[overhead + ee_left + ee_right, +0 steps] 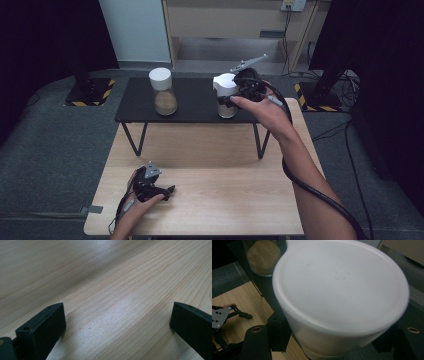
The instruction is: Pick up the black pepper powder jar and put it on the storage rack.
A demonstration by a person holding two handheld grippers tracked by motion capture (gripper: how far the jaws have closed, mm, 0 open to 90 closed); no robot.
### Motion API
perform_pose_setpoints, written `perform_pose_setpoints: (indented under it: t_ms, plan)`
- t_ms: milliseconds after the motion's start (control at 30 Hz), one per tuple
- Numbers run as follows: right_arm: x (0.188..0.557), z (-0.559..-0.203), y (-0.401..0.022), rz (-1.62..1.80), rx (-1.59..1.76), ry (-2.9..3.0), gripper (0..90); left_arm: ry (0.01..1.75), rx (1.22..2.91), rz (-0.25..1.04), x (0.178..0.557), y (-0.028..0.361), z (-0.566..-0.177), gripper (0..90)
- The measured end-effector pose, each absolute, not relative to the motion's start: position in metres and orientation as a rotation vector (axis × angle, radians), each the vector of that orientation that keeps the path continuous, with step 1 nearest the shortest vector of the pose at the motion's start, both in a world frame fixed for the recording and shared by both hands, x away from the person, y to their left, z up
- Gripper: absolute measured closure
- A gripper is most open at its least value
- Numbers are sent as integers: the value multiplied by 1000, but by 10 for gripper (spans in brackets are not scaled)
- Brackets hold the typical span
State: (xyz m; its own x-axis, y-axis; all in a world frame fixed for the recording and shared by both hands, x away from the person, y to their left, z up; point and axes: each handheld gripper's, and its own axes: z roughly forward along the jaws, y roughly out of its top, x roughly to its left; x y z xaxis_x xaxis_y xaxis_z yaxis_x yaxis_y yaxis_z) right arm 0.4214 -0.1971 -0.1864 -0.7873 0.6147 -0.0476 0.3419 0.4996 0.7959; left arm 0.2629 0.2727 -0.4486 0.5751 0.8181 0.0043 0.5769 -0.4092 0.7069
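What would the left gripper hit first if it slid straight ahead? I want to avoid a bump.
Probably nothing: ahead of the left gripper lies bare table, as far as its view shows.

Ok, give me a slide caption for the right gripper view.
Right gripper clamps the white-lidded jar on the black shelf.

On the black shelf (190, 107), the right gripper (231, 100) grips a white-lidded jar (226, 97) at its right end; a second jar (162, 92) stands toward its left. The left gripper (167, 192) rests on the wooden table (225, 200) in front of the shelf.
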Motion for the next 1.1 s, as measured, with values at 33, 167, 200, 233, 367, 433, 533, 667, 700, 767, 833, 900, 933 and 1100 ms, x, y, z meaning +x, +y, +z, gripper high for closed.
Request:
perform_pose_setpoints:
  t_ms: [33,167,200,233,367,433,533,667,700,767,833,900,933,1100]
  plan:
    - [422,-187,-197,1184,808,2422,315,1107,2137,464,263,273,-449,0]
    - [424,-189,-200,1205,818,2419,314,1107,2137,464,263,273,-449,0]
    - [425,-190,-201,1209,818,2418,314,1107,2137,464,263,273,-449,0]
    - [425,-191,-203,1217,817,2417,314,1107,2137,464,263,273,-449,0]
    - [423,-196,-207,1247,814,2401,311,1107,2137,464,263,273,-449,0]
    - [422,-198,-209,1257,808,2397,311,1107,2137,464,263,273,-449,0]
    - [422,-199,-209,1266,812,2393,310,1107,2136,464,263,273,-449,0]
    - [422,-199,-210,1265,811,2395,308,1107,2137,464,263,273,-449,0]
    - [422,-199,-209,1260,812,2395,298,1107,2137,464,263,273,-449,0]
    - [421,-198,-206,1232,815,2394,211,1107,2136,464,263,273,-449,0]
    - [421,-198,-205,1222,810,2398,158,1107,2136,464,263,273,-449,0]
    - [418,-199,-207,1227,799,2391,133,1107,2137,464,263,273,-449,0]
    - [418,-199,-208,1234,799,2391,123,1107,2137,464,263,273,-449,0]
    - [406,-197,-212,1211,774,2374,65,1107,2136,464,263,273,-449,0]
